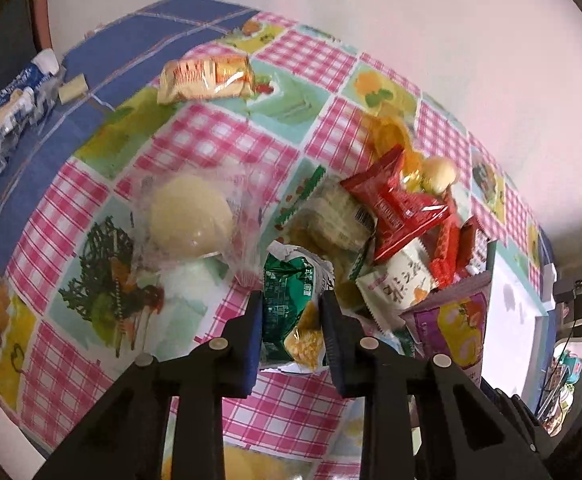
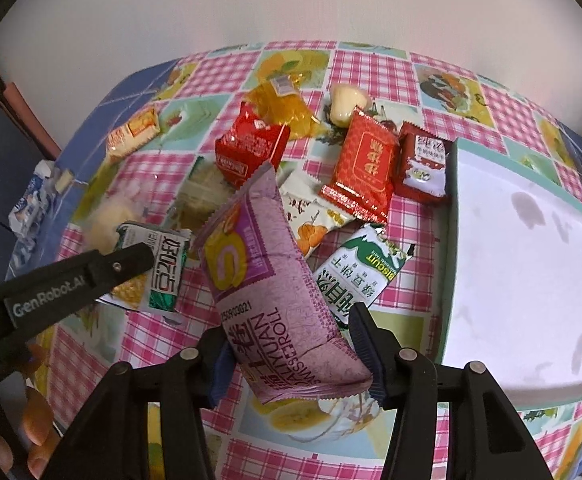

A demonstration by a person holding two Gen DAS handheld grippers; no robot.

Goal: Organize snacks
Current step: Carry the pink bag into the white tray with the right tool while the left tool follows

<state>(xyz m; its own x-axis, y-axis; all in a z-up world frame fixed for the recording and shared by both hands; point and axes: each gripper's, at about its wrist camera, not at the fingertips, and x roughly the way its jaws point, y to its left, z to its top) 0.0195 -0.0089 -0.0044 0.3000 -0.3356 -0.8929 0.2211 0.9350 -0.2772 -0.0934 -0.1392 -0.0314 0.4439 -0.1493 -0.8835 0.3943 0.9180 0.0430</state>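
Note:
My left gripper is shut on a green foil snack packet, held just above the checked tablecloth. The right wrist view shows the same packet at the tip of that black left gripper. My right gripper is shut on the lower end of a purple Swiss roll packet, which stands up tilted above the pile; it also shows in the left wrist view. A white open box with a teal rim lies to the right.
Loose snacks lie beyond: red packets, a green biscuit packet, a wrapped round bun, a wafer pack and a blue-white packet at the left edge. A person's fingers show at lower left.

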